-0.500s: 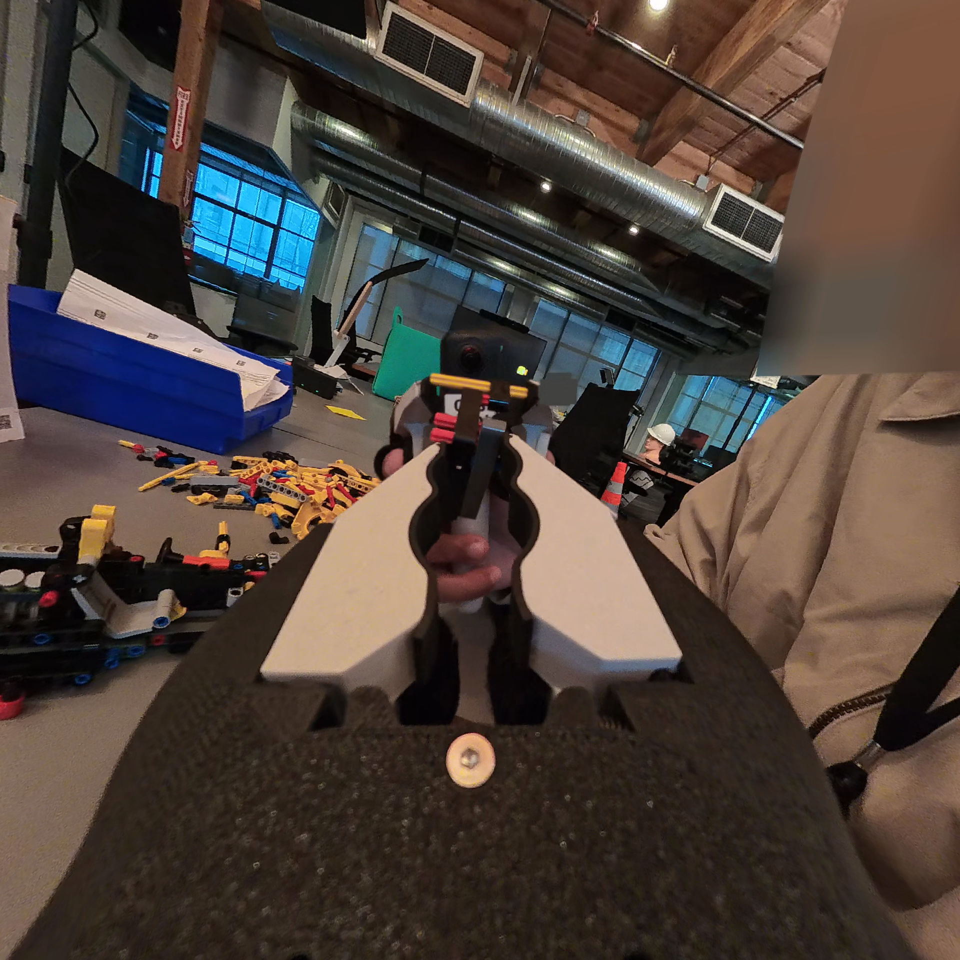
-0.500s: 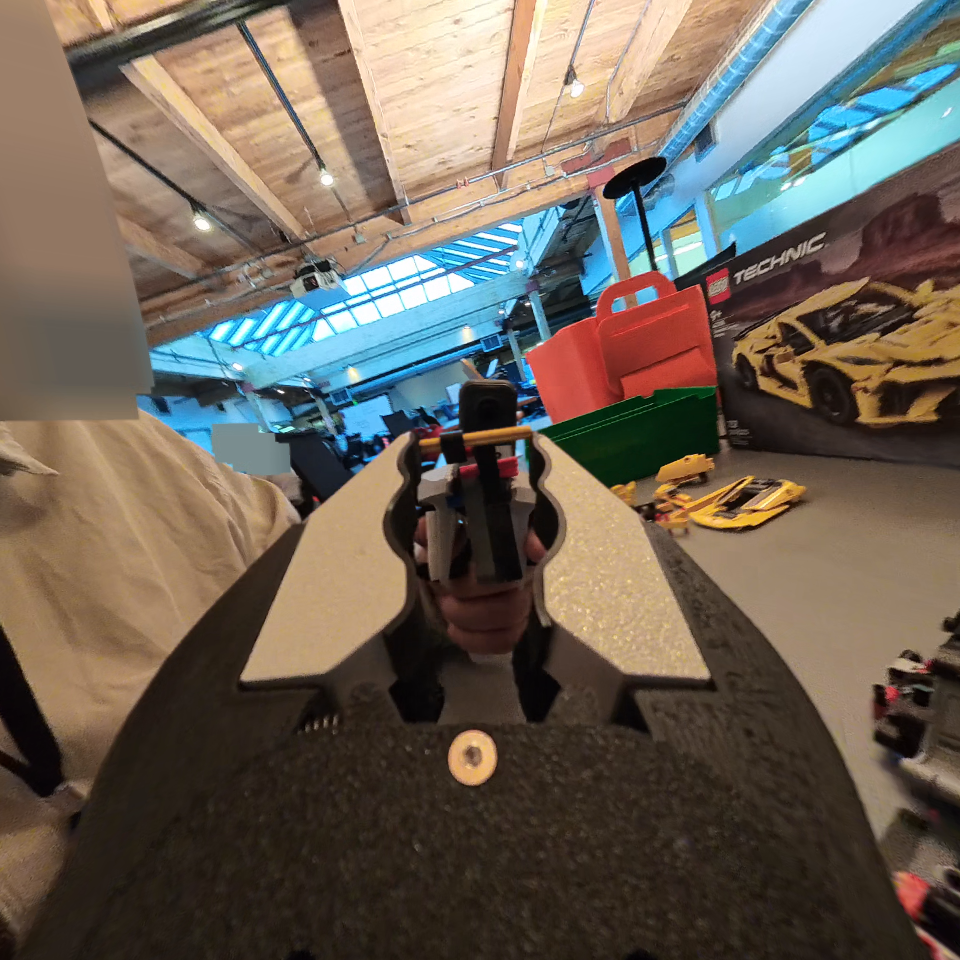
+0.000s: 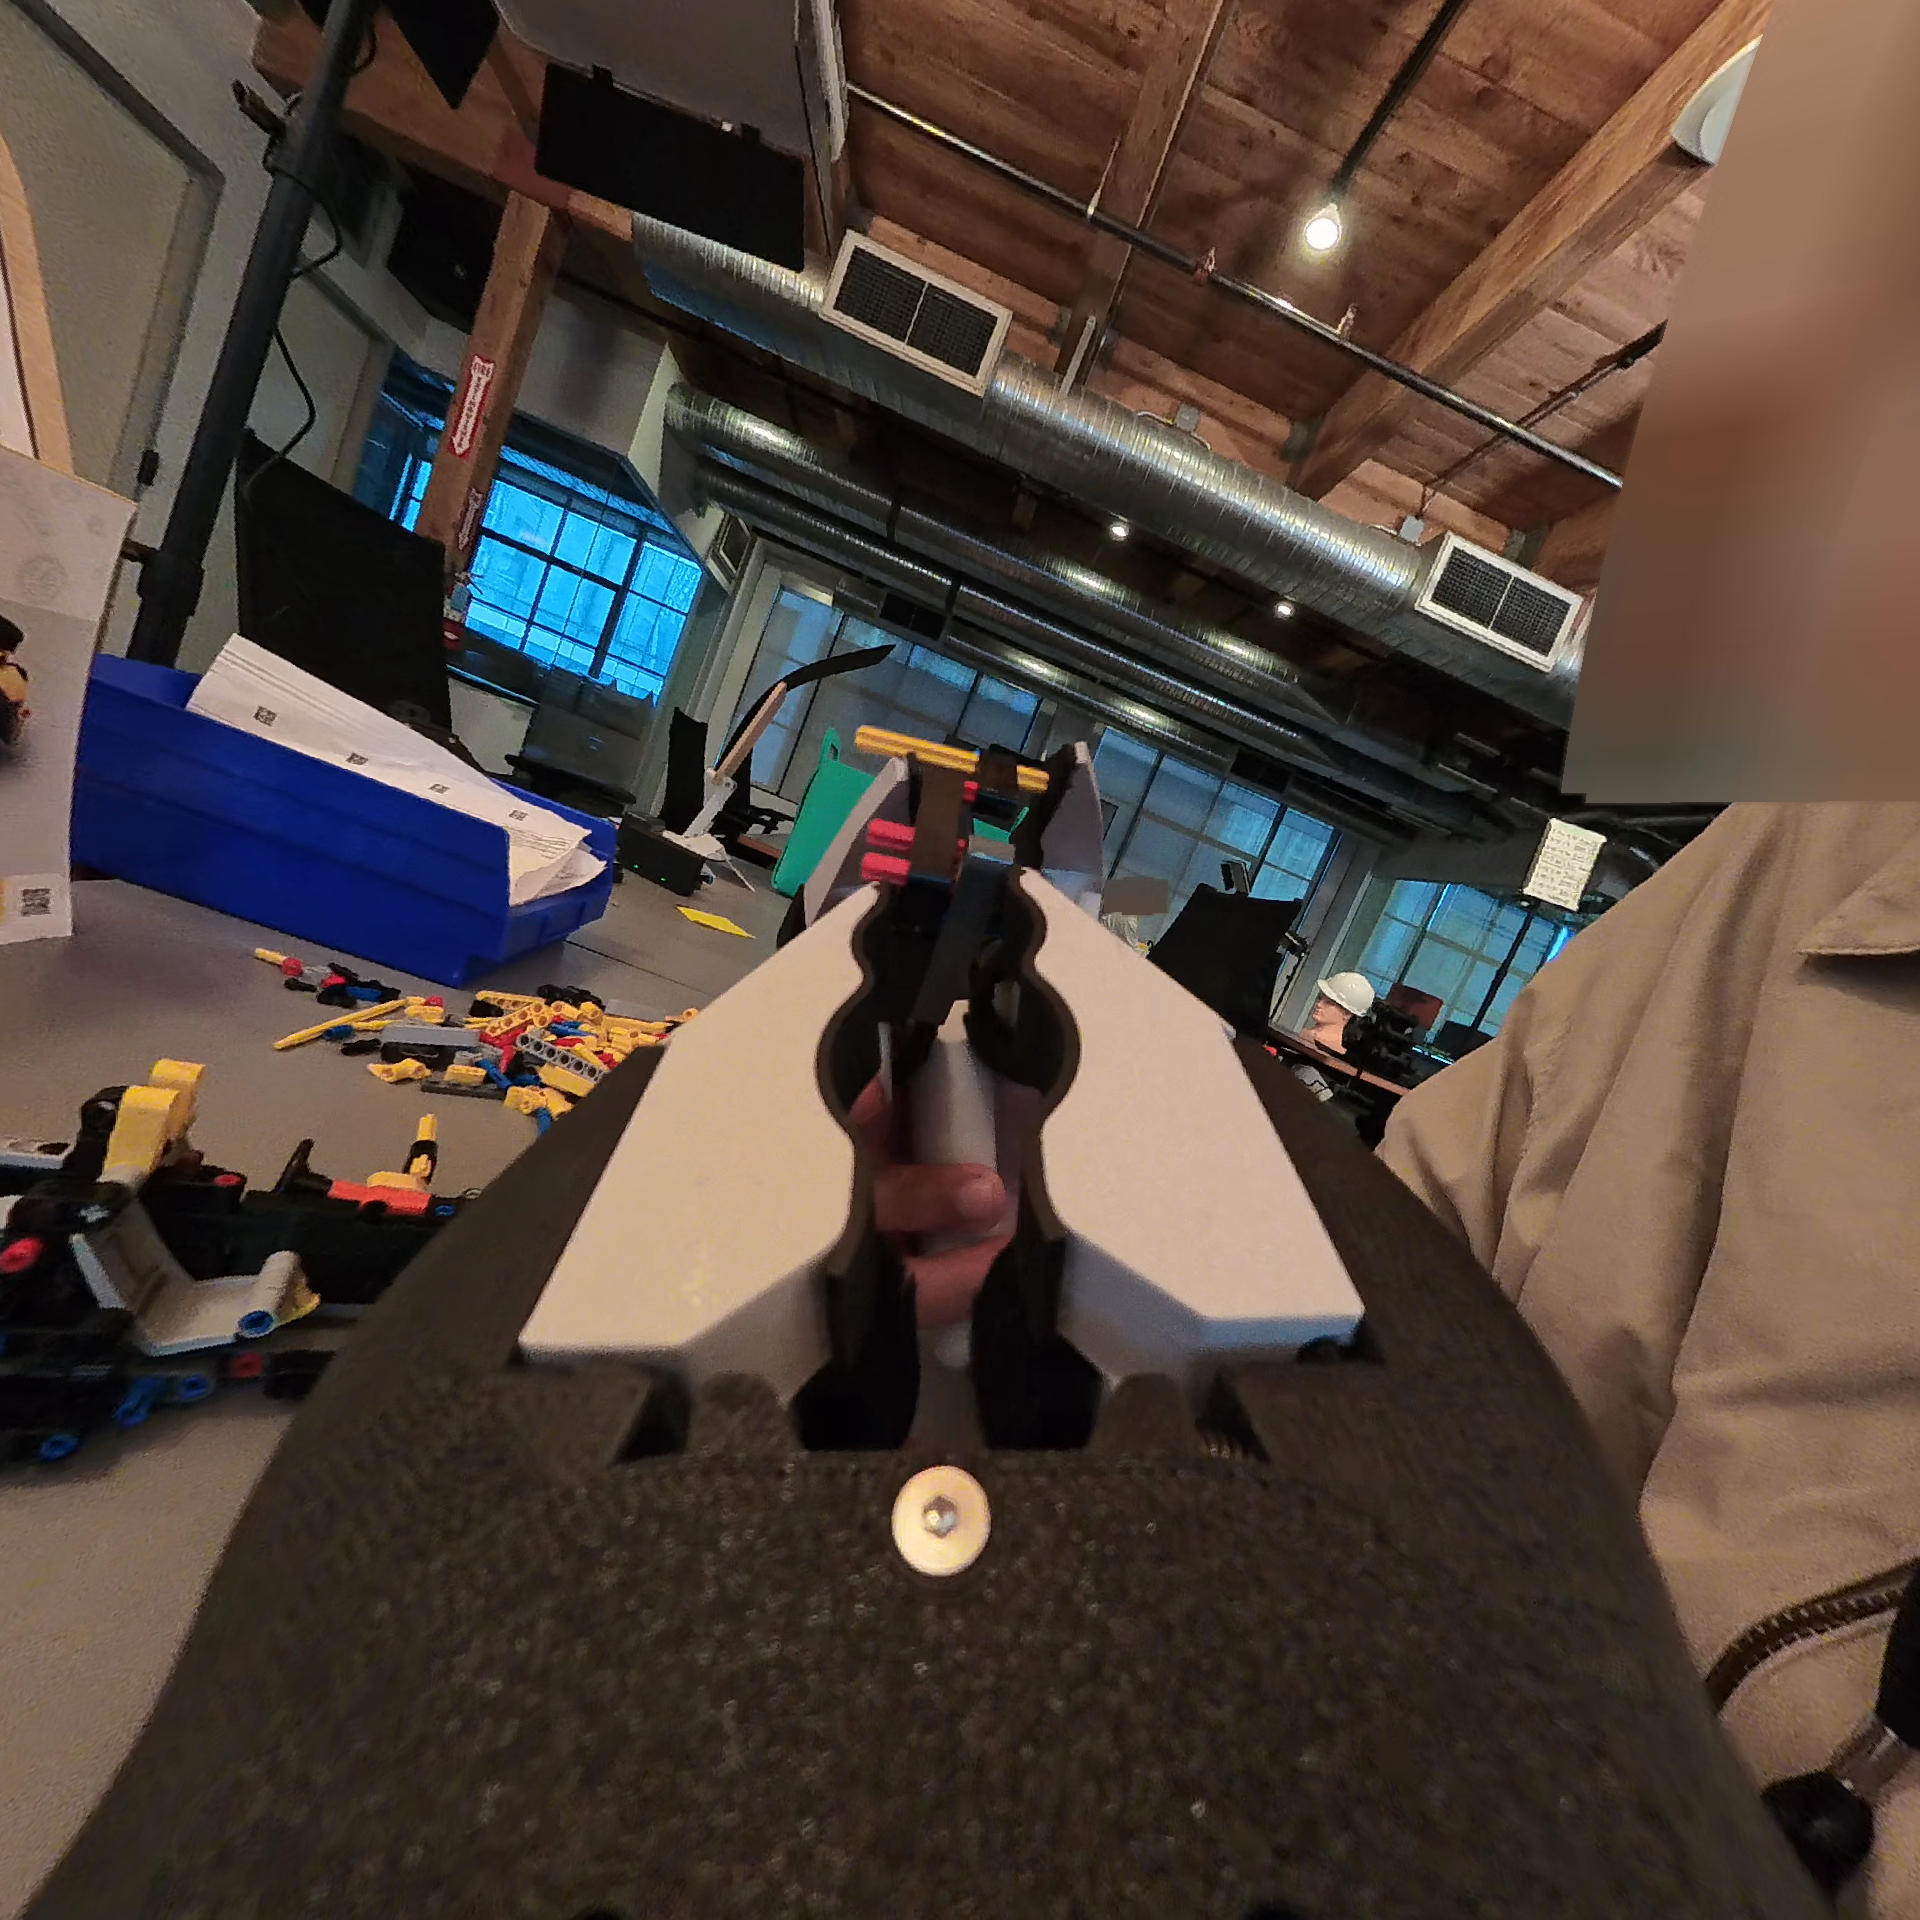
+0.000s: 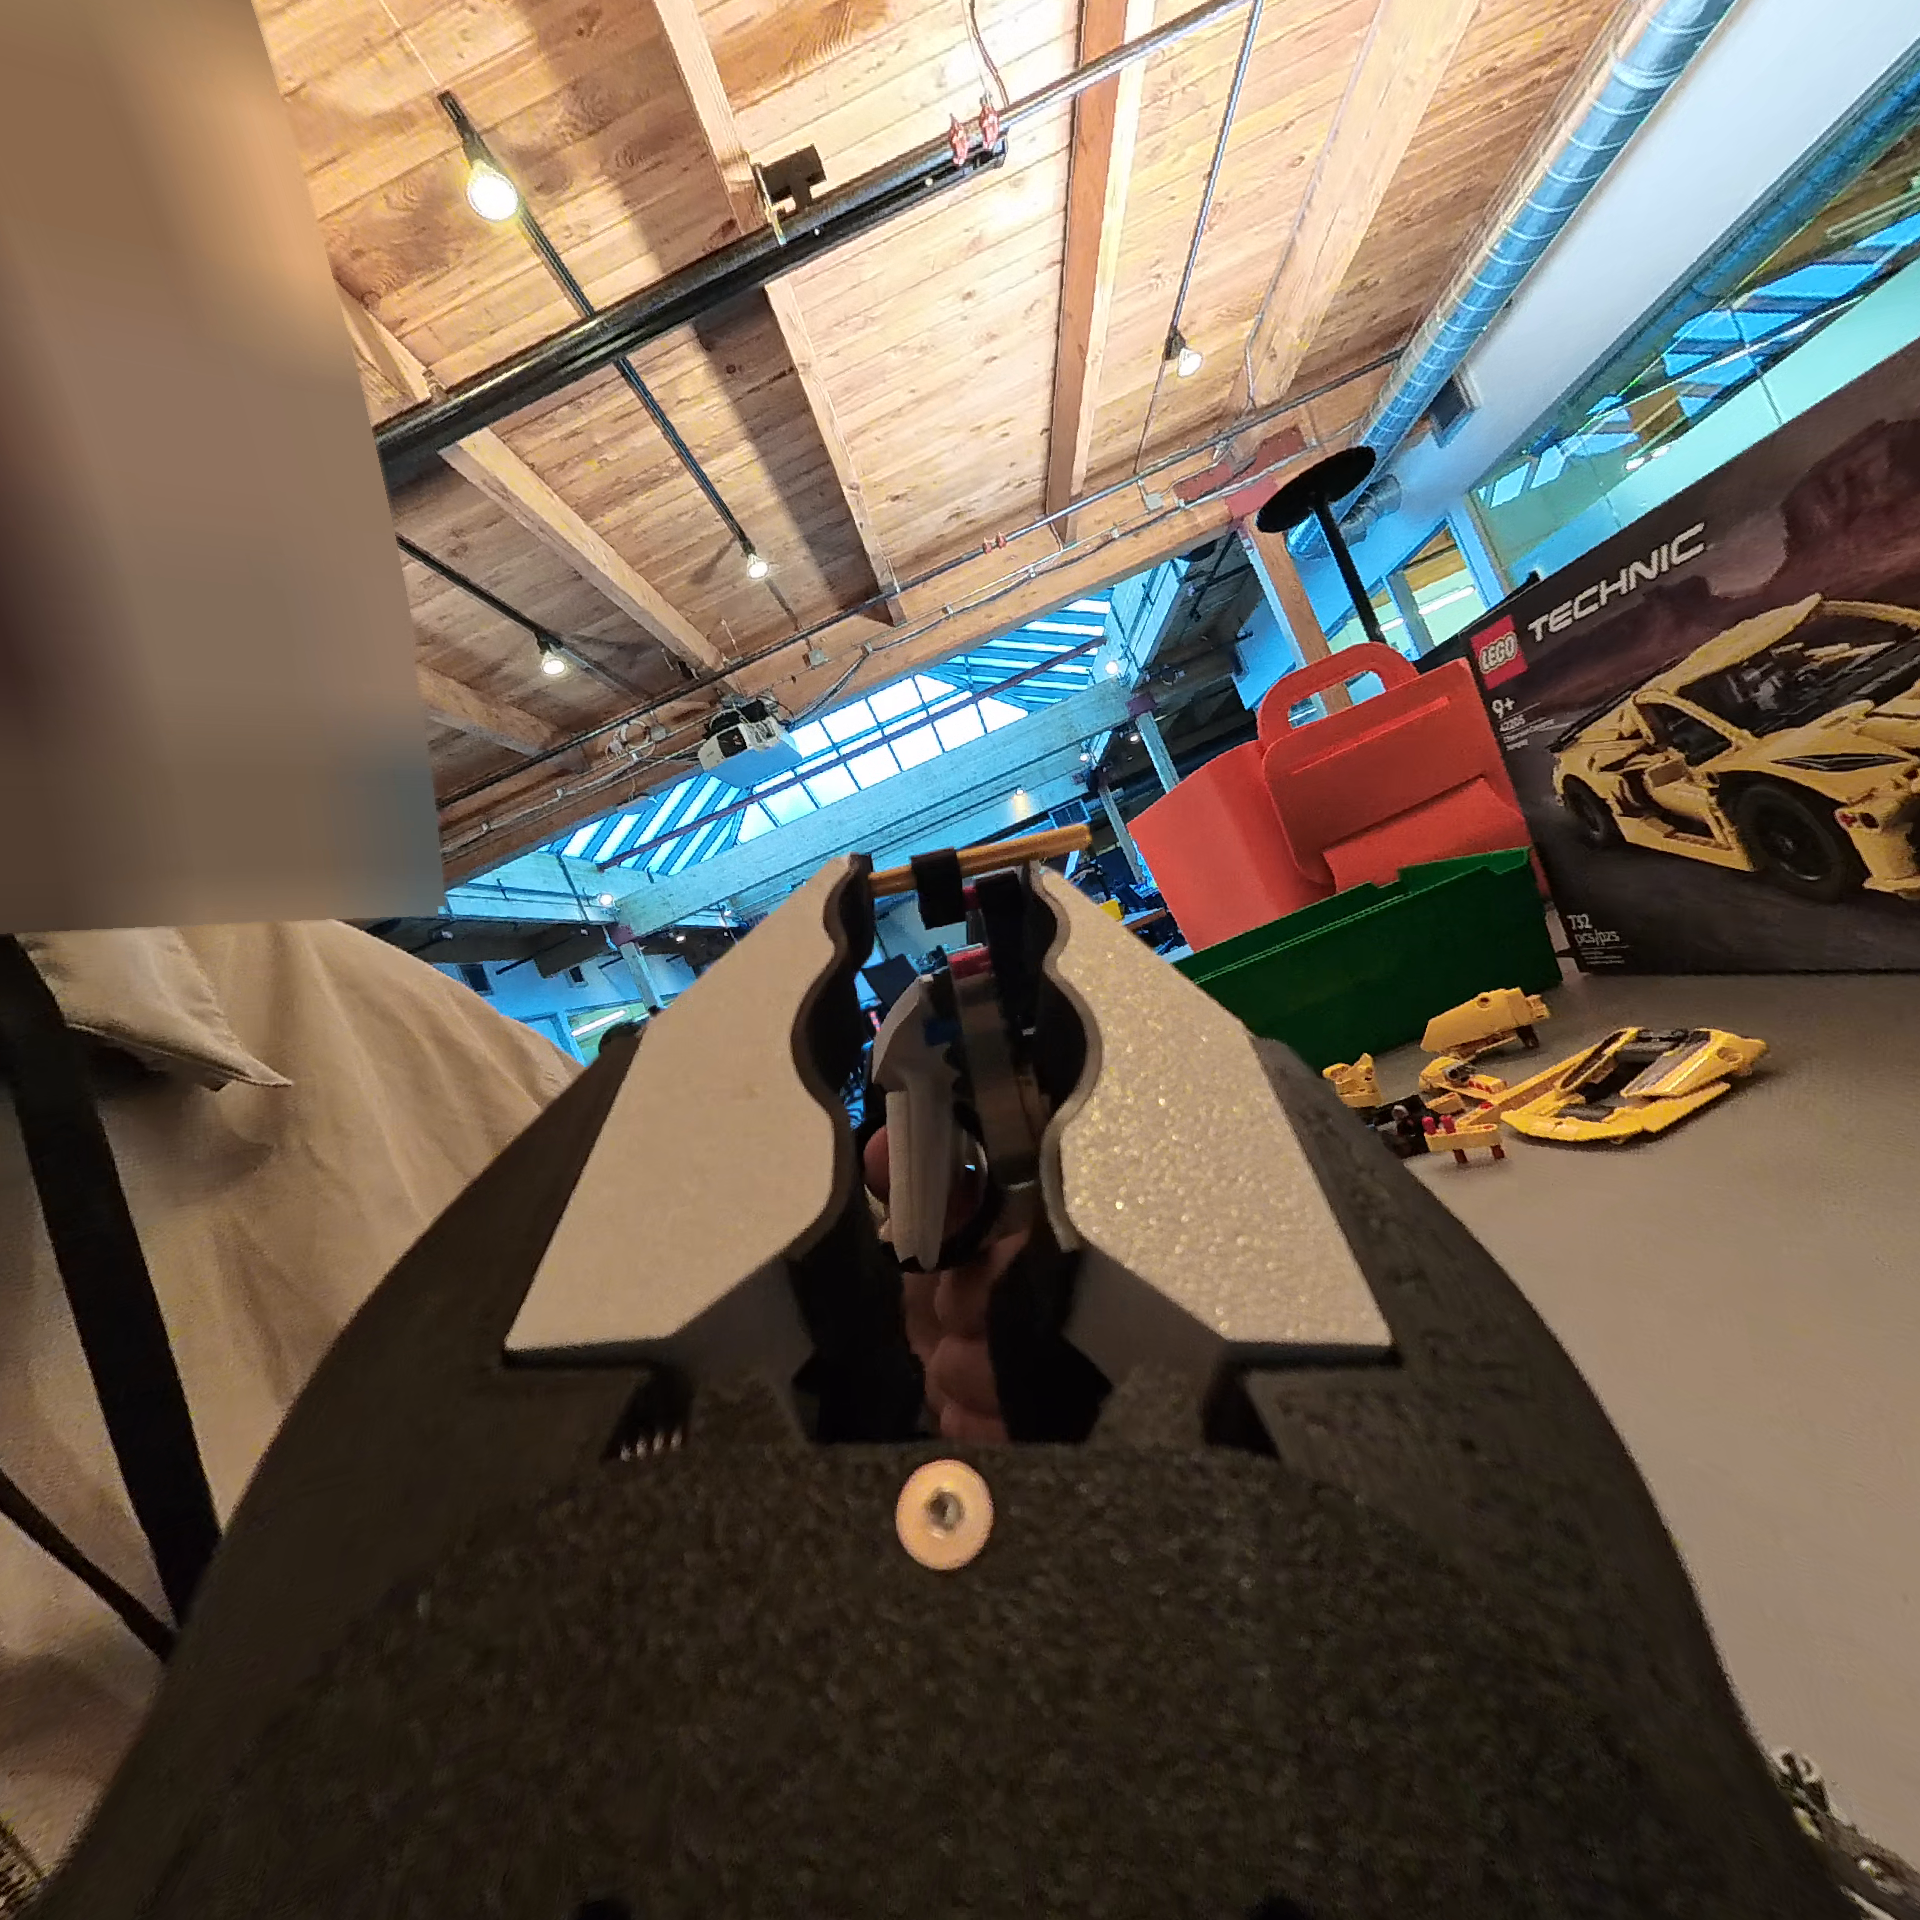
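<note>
Worktop (image 3: 156,1558): a grey surface that carries everything. It fills the 9 o'clock side of the left wrist view and the 3 o'clock side of the right wrist view.
Person (image 3: 1662,1195): a beige jacket at 3 o'clock in the left wrist view.
Printed box (image 4: 1745,769): it stands at 2 o'clock in the right wrist view and shows a yellow car.
Blue bin (image 3: 312,831): at 10 o'clock in the left wrist view, with white papers inside.
Orange case (image 4: 1340,790) and green bin (image 4: 1371,956): they stand side by side, just left of the printed box.
Black chassis (image 3: 135,1278): a partly built model at 9 o'clock in the left wrist view, on the worktop.
Loose parts (image 3: 488,1039): a yellow, red and black pile between the blue bin and the black chassis.
Yellow body panels (image 4: 1558,1081): they lie in front of the green bin.
Left hand-held gripper (image 3: 951,966): its fingers are pressed on a small brick assembly (image 3: 935,831).
Right hand-held gripper (image 4: 951,997): its fingers also pinch the small brick assembly, from the opposite side.
Small brick assembly: black beams with a yellow axle on top and red pins. It is in the air between the two grippers, above the worktop.
</note>
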